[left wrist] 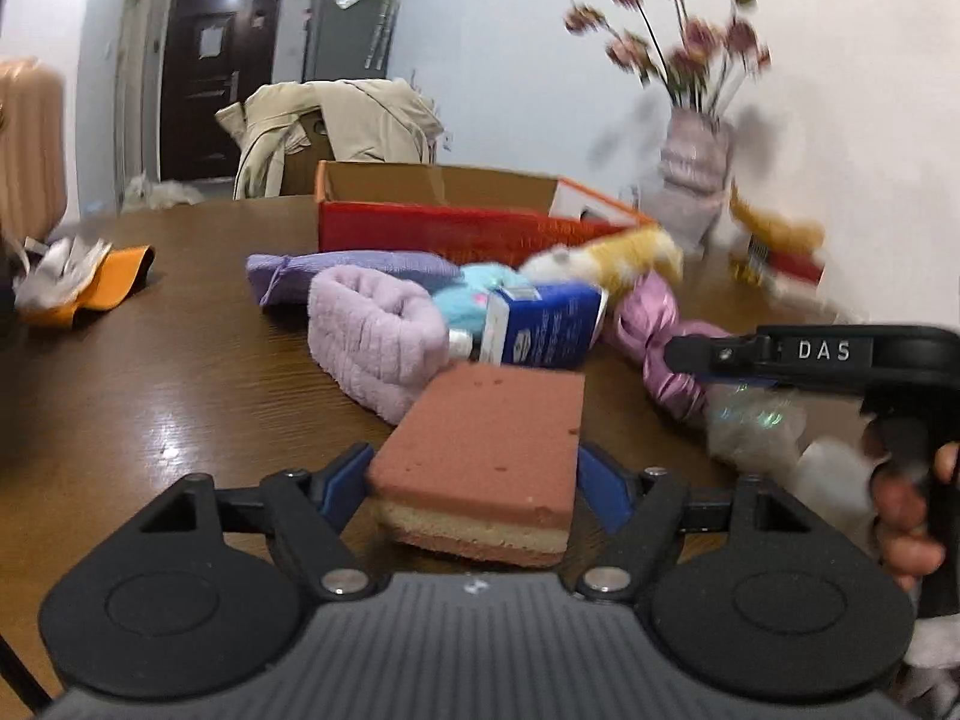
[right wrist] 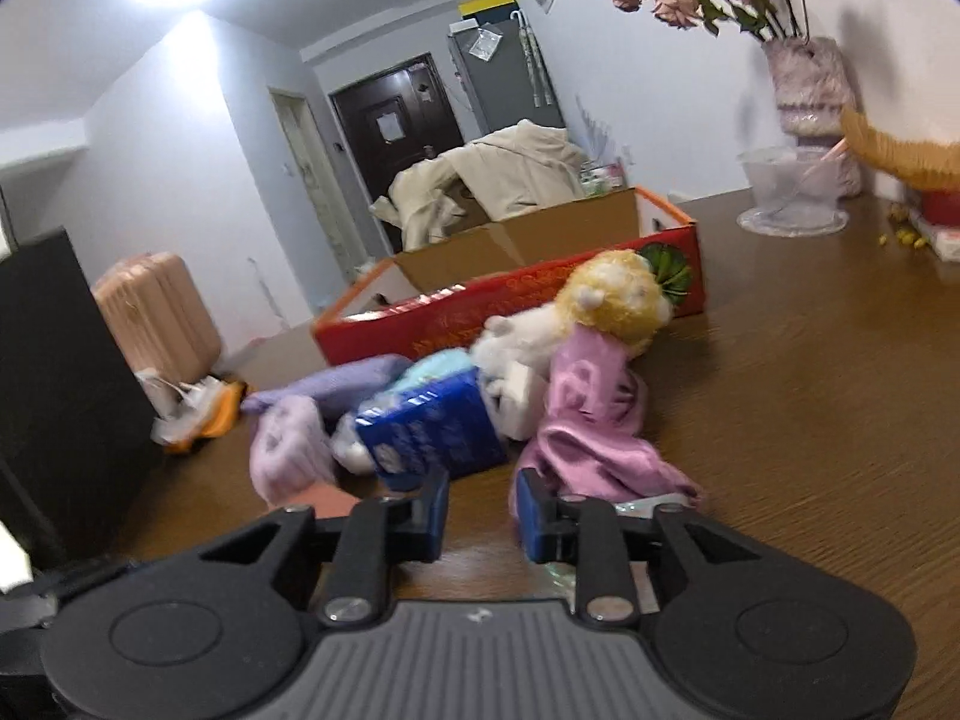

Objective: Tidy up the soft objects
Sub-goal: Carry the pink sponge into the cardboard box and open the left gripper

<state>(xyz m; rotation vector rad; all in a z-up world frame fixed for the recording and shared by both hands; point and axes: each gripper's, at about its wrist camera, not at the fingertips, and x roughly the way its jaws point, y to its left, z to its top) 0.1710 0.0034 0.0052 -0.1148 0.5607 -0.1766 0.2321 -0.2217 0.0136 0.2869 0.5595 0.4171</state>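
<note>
The brown wooden table (left wrist: 150, 396) fills both views, and toward its far side lies the open red cardboard box (left wrist: 456, 228), its inside bare cardboard. In front of the box a heap of soft things is bunched together: a doll with yellow hair and a pink satin dress (right wrist: 594, 414), a lilac plush headband (left wrist: 372, 336) lying just left of a blue and white carton (left wrist: 540, 327), a purple cloth roll (left wrist: 336, 273) behind them, and a light blue fluffy piece (left wrist: 471, 300) between the roll and the carton. At the near edge of the heap sits the sponge (left wrist: 486, 468), terracotta on top with a pale yellow layer under it, resting on the table between the blue pads of the left gripper (left wrist: 474, 489), whose jaws stand wide with both pads at the sponge's sides. The right gripper (right wrist: 480, 516) hovers low over the table with its jaws narrow and nothing between them, its right pad just at the hem of the doll's dress; in the left wrist view a hand (left wrist: 906, 516) grasps its handle at the right edge
</note>
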